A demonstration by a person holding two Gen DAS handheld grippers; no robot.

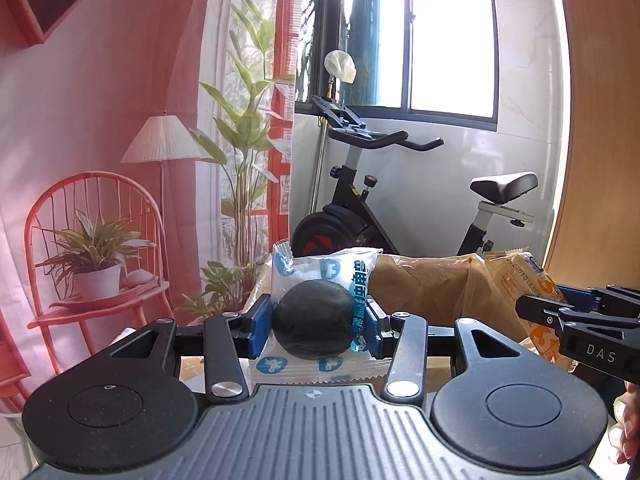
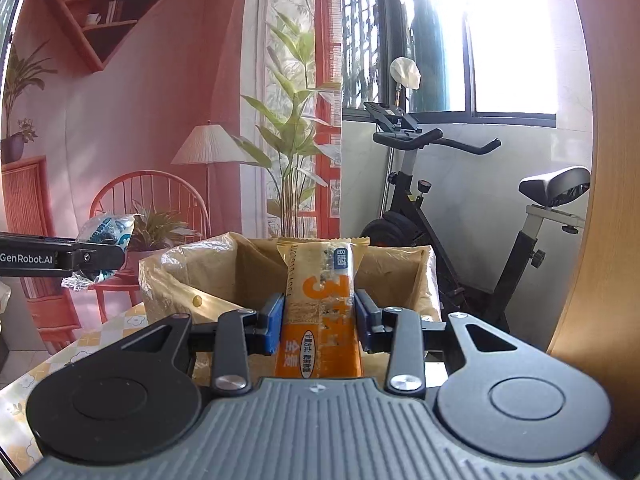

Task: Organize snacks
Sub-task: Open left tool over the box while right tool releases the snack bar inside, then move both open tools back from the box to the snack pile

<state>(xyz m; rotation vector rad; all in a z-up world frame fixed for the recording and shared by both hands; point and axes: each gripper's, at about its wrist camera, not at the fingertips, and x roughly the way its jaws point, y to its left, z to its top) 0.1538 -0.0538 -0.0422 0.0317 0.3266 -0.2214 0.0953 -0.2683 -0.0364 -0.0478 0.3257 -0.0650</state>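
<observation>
My left gripper (image 1: 315, 326) is shut on a clear blue-printed packet holding a round black bun (image 1: 314, 324), held up in the air. It also shows at the left of the right wrist view (image 2: 105, 236). My right gripper (image 2: 318, 322) is shut on a long orange snack bar packet (image 2: 320, 304), held upright over the near edge of an open cardboard box (image 2: 192, 284) lined with clear plastic. The box (image 1: 432, 292) and the orange packet (image 1: 524, 280) also show at the right of the left wrist view.
The box stands on a table with a yellow flower-pattern cloth (image 2: 100, 340). An exercise bike (image 2: 460, 216) stands behind the box under a window. A printed backdrop with a chair and plants (image 1: 100, 200) hangs at the left. A wooden panel (image 2: 600, 240) is at the right.
</observation>
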